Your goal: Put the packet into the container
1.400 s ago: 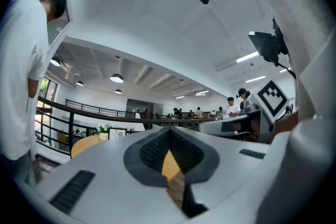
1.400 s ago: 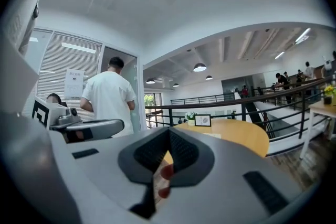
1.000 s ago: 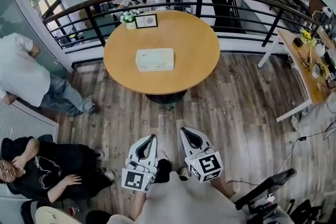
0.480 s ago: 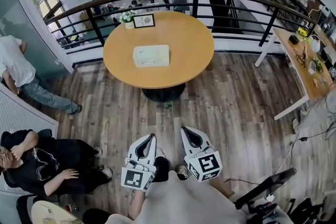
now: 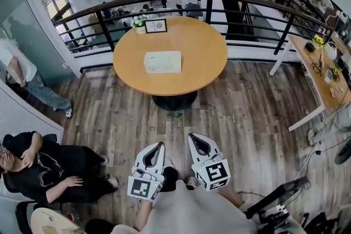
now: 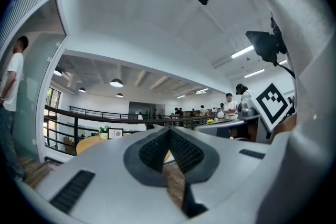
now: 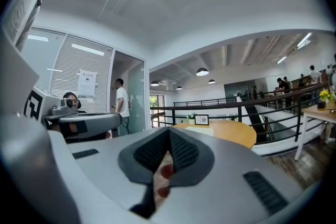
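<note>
Left gripper (image 5: 159,144) and right gripper (image 5: 191,136) are held low by the person's body, jaws together, nothing between them. A white rectangular container (image 5: 162,62) lies on the round desk (image 5: 203,57), well apart from both. No separate packet is discernible at this range. It is judged light and pliable, best pinched at one edge.

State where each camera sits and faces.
Head view: on the person's head, looking steeply down at the floor and round table; shows left gripper, right gripper, torso.
Left gripper view: on the left gripper, looking along its shut jaws, up toward the ceiling; right gripper's marker cube at right.
Right gripper view: on the right gripper, along its shut jaws toward the table; left gripper at left.
Shared: the round table, in all three.
</note>
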A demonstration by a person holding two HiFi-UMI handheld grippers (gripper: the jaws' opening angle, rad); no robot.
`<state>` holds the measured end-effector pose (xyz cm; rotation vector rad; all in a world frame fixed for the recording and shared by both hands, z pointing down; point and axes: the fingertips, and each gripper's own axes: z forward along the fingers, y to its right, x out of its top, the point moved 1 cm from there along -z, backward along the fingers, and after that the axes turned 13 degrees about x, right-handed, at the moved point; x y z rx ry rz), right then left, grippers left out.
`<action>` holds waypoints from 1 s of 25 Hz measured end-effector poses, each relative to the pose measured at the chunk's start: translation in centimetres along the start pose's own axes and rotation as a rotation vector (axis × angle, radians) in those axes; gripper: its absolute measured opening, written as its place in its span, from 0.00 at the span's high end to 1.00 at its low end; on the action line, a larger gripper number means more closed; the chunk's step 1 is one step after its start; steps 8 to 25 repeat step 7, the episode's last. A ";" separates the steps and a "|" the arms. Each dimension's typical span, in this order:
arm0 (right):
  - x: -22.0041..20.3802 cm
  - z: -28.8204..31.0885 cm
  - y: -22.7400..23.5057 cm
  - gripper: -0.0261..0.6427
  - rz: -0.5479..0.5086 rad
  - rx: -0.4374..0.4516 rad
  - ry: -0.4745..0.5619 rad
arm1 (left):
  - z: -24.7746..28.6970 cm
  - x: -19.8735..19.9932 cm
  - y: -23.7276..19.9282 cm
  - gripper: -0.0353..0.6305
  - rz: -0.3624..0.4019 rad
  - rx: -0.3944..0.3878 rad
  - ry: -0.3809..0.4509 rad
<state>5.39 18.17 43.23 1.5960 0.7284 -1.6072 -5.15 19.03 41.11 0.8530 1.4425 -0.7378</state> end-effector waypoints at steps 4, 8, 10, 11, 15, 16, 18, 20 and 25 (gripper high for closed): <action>-0.2 0.3 -0.2 0.96 -0.001 0.005 -0.004 | 0.1 0.0 0.0 0.94 -0.001 -0.001 0.004; -0.5 0.4 -0.3 0.96 -0.003 0.007 -0.007 | 0.0 -0.3 -0.1 0.94 -0.003 0.001 0.001; -0.5 0.4 -0.3 0.96 -0.003 0.007 -0.007 | 0.0 -0.3 -0.1 0.94 -0.003 0.001 0.001; -0.5 0.4 -0.3 0.96 -0.003 0.007 -0.007 | 0.0 -0.3 -0.1 0.94 -0.003 0.001 0.001; -0.5 0.4 -0.3 0.96 -0.003 0.007 -0.007 | 0.0 -0.3 -0.1 0.94 -0.003 0.001 0.001; -0.5 0.4 -0.3 0.96 -0.003 0.007 -0.007 | 0.0 -0.3 -0.1 0.94 -0.003 0.001 0.001; -0.5 0.4 -0.3 0.96 -0.003 0.007 -0.007 | 0.0 -0.3 -0.1 0.94 -0.003 0.001 0.001; -0.5 0.4 -0.3 0.96 -0.003 0.007 -0.007 | 0.0 -0.3 -0.1 0.94 -0.003 0.001 0.001; -0.5 0.4 -0.3 0.96 -0.003 0.007 -0.007 | 0.0 -0.3 -0.1 0.94 -0.003 0.001 0.001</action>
